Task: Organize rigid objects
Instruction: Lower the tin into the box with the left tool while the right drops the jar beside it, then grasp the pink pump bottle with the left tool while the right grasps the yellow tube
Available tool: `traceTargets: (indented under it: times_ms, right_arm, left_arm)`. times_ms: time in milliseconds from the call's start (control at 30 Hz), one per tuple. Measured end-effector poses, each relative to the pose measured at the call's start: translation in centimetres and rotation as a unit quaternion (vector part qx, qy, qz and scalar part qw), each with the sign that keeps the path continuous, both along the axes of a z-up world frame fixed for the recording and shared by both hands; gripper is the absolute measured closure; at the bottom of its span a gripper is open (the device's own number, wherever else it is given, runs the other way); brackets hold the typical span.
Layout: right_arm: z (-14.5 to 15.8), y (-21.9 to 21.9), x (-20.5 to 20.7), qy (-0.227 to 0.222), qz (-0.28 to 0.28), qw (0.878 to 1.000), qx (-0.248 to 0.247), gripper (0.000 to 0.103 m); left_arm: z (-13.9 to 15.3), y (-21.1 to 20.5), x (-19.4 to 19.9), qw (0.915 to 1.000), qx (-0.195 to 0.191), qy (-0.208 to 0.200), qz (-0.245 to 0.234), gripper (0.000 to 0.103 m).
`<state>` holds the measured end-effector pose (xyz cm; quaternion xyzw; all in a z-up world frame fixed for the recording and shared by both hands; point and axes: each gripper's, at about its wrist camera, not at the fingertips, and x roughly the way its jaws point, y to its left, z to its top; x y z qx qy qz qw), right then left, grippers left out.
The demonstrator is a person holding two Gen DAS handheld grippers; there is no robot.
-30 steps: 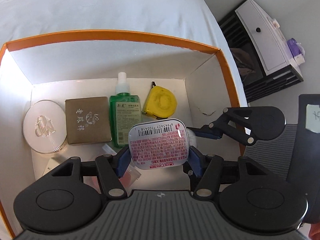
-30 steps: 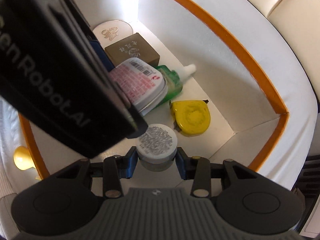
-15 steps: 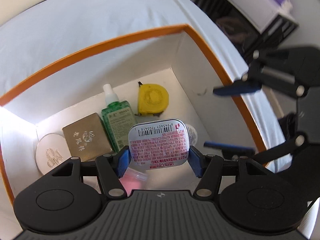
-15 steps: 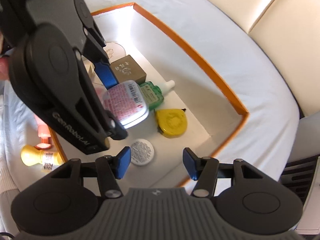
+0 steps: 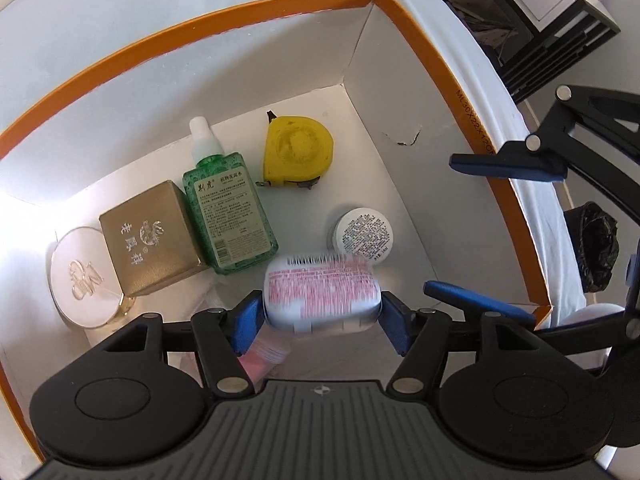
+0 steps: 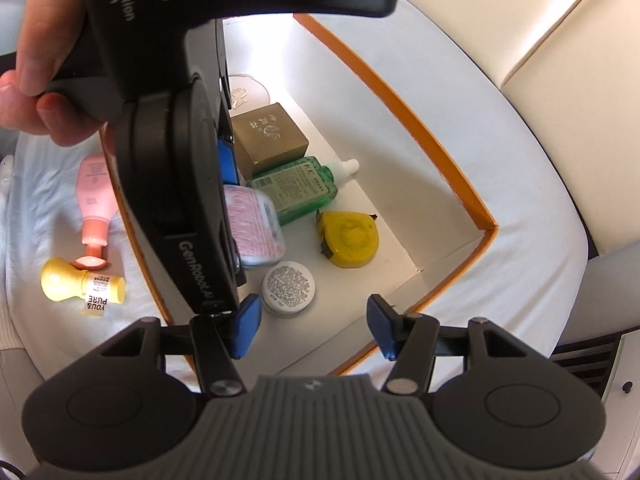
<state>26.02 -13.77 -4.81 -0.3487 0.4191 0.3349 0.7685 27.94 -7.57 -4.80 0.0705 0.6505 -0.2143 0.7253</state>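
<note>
White sheeting covers the bed [image 6: 500,184] that carries the orange-rimmed white box [image 5: 420,40]; cream upholstered panels stand behind it and a dark shelf unit stands off to one side.

Box contents, left to right in the left wrist view: round white compact [image 5: 78,276], gold carton [image 5: 150,240], green spray bottle [image 5: 228,208], yellow tape measure [image 5: 298,150], small white jar [image 5: 362,236] standing with its printed base up.

The left gripper [image 5: 320,316] is clenched on the mint tin [image 5: 320,296], held low inside the box, between the spray bottle and the jar. The tin is motion-blurred.

The right gripper [image 6: 314,324] is released and empty, positioned over the box's near corner.

Outside the box, on the sheet: a pink bottle [image 6: 94,204] and a yellow bottle [image 6: 80,286].

Risk: release from height can let the tin bounce onto the jar or lean against the spray bottle. Risk: the two grippers sit close together; lateral motion by either one can cause contact. Soft bedding under the box can let it shift under a downward push.
</note>
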Motion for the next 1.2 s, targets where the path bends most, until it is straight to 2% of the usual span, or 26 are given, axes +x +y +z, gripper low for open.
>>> traceTargets:
  times_ms: [200,367,533,700,833,967,1067,1200]
  right_arm:
    - [0.0,0.3,-0.7,0.002,-0.003,1.0,0.004,0.042]
    - [0.4,0.1,-1.0,0.002,-0.01,1.0,0.01,0.042]
    - [1.4,-0.3,-1.7,0.009,-0.038,0.998,0.041,0.042]
    - [3.1,-0.4,-3.6,-0.01,-0.078,0.993,0.083,0.041]
    - [4.2,-0.4,-6.2,-0.033,-0.122,0.984,0.123,0.038]
    - [4.7,-0.3,-9.4,-0.043,-0.152,0.974,0.164,0.038]
    - [4.0,-0.2,-11.5,-0.046,-0.186,0.964,0.185,0.038]
    - [1.8,-0.1,-13.2,-0.007,-0.252,0.941,0.224,0.037]
  left_arm:
    - [0.4,0.3,-0.3,0.9999,-0.007,0.004,0.008,0.028]
    - [1.6,0.6,-1.2,0.9996,-0.019,-0.015,0.013,0.028]
    - [4.2,1.3,-3.6,0.9953,-0.039,-0.087,0.016,0.031]
    - [6.9,2.1,-6.4,0.987,-0.064,-0.147,0.013,0.031]
    - [8.5,3.0,-9.1,0.9792,-0.068,-0.191,0.01,0.031]
    - [8.9,4.0,-12.1,0.9709,-0.054,-0.232,-0.019,0.034]
    - [8.6,4.7,-14.1,0.9651,-0.038,-0.257,-0.032,0.034]
    - [7.2,5.6,-16.4,0.9535,-0.01,-0.298,-0.044,0.035]
